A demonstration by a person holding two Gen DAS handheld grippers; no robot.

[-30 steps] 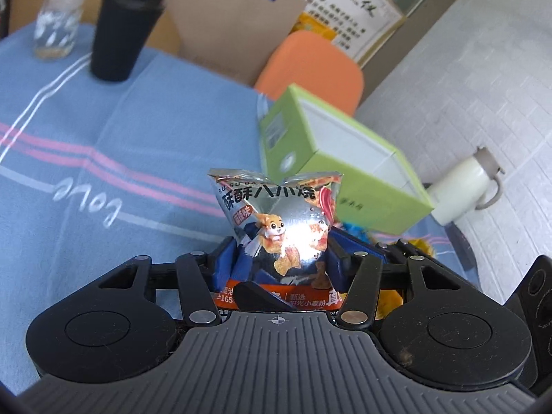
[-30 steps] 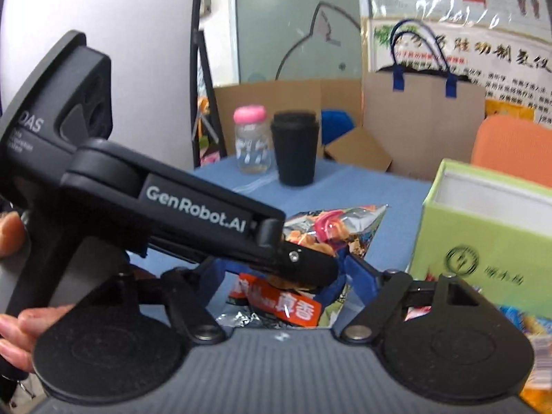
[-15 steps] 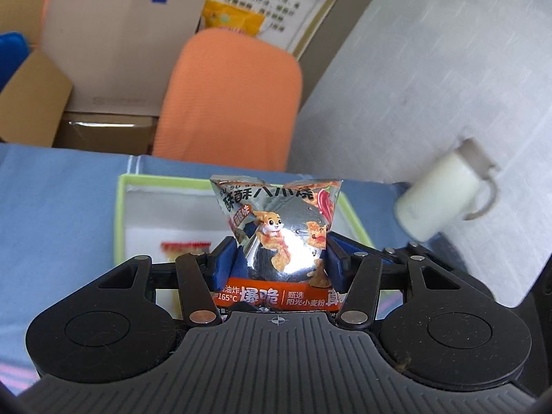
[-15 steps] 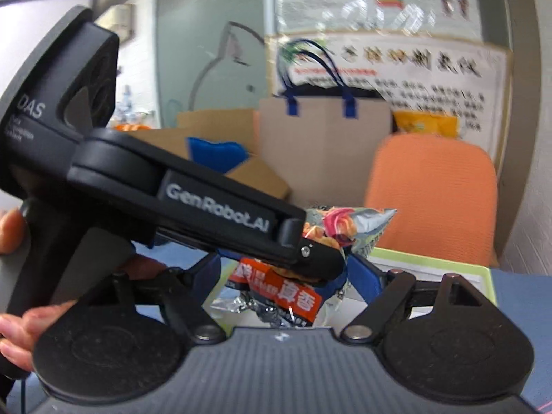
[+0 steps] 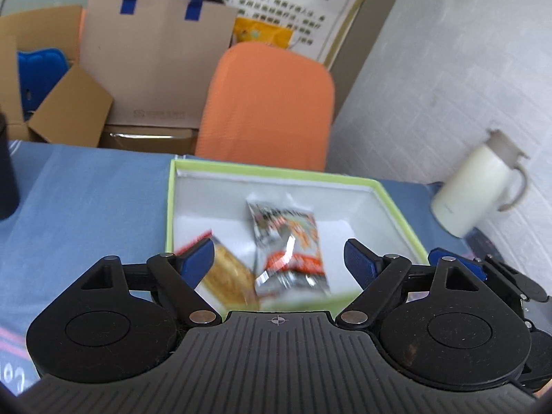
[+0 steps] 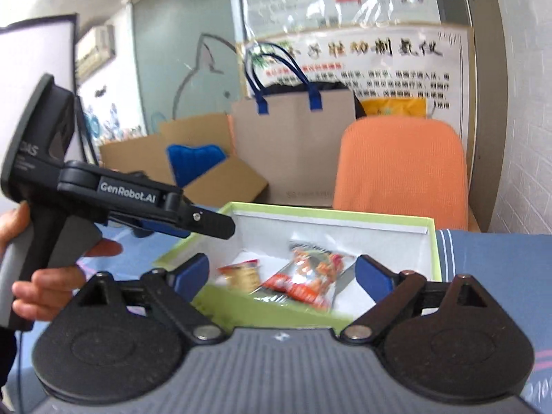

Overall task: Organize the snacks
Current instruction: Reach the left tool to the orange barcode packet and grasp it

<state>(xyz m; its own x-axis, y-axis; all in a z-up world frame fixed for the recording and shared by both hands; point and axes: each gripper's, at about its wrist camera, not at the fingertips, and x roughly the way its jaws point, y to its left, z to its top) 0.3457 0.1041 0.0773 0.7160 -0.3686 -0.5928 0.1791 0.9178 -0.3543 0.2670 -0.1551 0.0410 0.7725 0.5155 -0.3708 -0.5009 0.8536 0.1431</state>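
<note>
The left gripper has just opened its blue jaws wide, and nothing is between them. The right gripper has just opened wide too and holds nothing. Both hang over the near edge of the light green cardboard box with a white inside. The shiny silver snack bag with orange print is in the box, blurred, apart from both grippers. A second small packet with a red top lies beside it. The box sits on a blue tablecloth. A person's hand holds the left gripper's handle.
</note>
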